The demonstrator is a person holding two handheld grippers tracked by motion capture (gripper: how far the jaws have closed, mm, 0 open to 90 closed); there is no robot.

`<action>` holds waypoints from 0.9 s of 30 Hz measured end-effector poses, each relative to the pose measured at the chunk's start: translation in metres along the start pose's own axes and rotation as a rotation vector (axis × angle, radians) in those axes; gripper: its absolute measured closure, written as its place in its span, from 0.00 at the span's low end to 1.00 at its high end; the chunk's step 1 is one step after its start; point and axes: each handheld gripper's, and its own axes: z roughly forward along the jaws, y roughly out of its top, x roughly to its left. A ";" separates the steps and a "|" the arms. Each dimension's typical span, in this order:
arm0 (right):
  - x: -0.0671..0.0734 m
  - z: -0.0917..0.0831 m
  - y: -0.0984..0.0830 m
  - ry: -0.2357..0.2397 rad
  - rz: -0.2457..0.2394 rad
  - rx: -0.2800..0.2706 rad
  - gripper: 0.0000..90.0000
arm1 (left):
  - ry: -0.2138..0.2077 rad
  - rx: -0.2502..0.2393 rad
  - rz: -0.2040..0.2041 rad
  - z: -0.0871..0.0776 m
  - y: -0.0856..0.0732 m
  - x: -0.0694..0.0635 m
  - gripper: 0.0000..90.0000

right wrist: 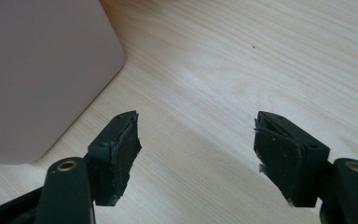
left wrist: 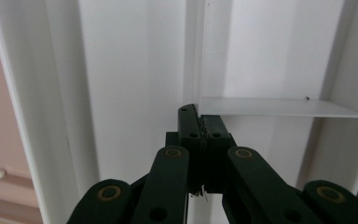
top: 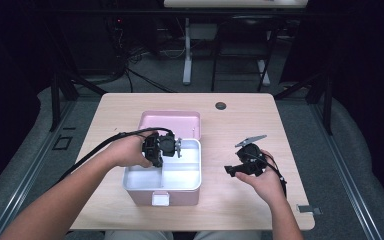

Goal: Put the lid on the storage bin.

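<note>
pink plastic lunch box (top: 166, 196) with white divided tray (top: 187, 176) sits mid-table. left gripper (left wrist: 200, 122), jaws together, seemingly pinches the white divider (left wrist: 279, 107), likely lifting it next. right gripper (right wrist: 196, 154) waits right, jaws apart, empty, over the wooden table (right wrist: 242, 60).

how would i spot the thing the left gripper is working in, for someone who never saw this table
On the light wooden table, look left of centre for the pink lunch box with its lid folded back. Its white inner tray is split by dividers, and the left gripper, jaws shut, reaches into it. No other box is on the table; the right gripper is held open beside it.
</note>
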 end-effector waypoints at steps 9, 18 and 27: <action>0.000 0.000 0.000 0.000 0.001 -0.001 0.34 | -0.011 0.006 -0.028 0.007 0.001 0.000 0.99; -0.001 0.003 -0.001 -0.018 0.005 -0.006 0.34 | -0.008 -0.006 -0.031 0.012 -0.001 -0.001 0.98; 0.004 0.009 0.009 0.020 -0.022 -0.066 0.34 | 0.011 -0.012 -0.013 0.018 -0.002 -0.003 0.97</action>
